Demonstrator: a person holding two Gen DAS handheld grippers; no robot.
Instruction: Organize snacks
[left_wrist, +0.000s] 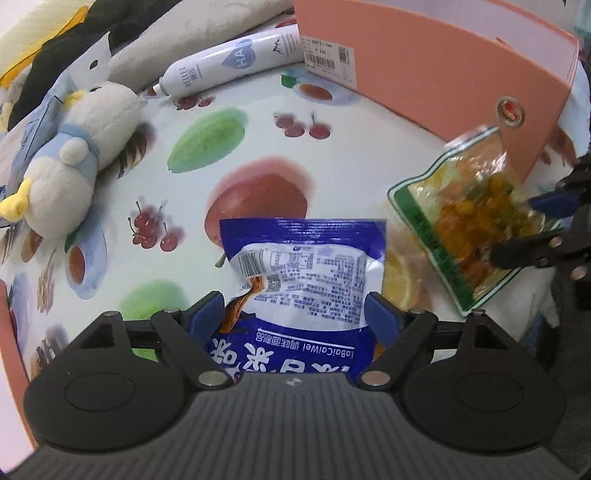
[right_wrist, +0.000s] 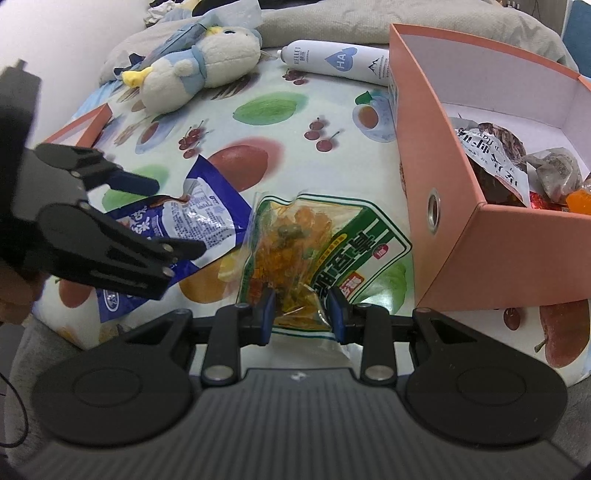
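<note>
A blue and white snack bag (left_wrist: 306, 273) lies on the fruit-print tablecloth (left_wrist: 229, 155), back side up. My left gripper (left_wrist: 293, 314) stands open around the bag's near end, a blue pad at each side edge. The right wrist view shows the same gripper (right_wrist: 170, 218) straddling this blue bag (right_wrist: 207, 218). My right gripper (right_wrist: 302, 314) is shut on the near edge of a clear, green-bordered bag of orange and yellow snacks (right_wrist: 314, 240). This green-bordered bag (left_wrist: 461, 221) looks blurred in the left wrist view, with the right gripper (left_wrist: 532, 229) at its right edge.
An open pink box (right_wrist: 436, 166) stands at the right, holding several snack packs (right_wrist: 495, 158). A plush toy (right_wrist: 195, 70) and a white bottle (right_wrist: 340, 61) lie at the back. A pink lid edge (right_wrist: 81, 125) shows at the left, with pillows behind.
</note>
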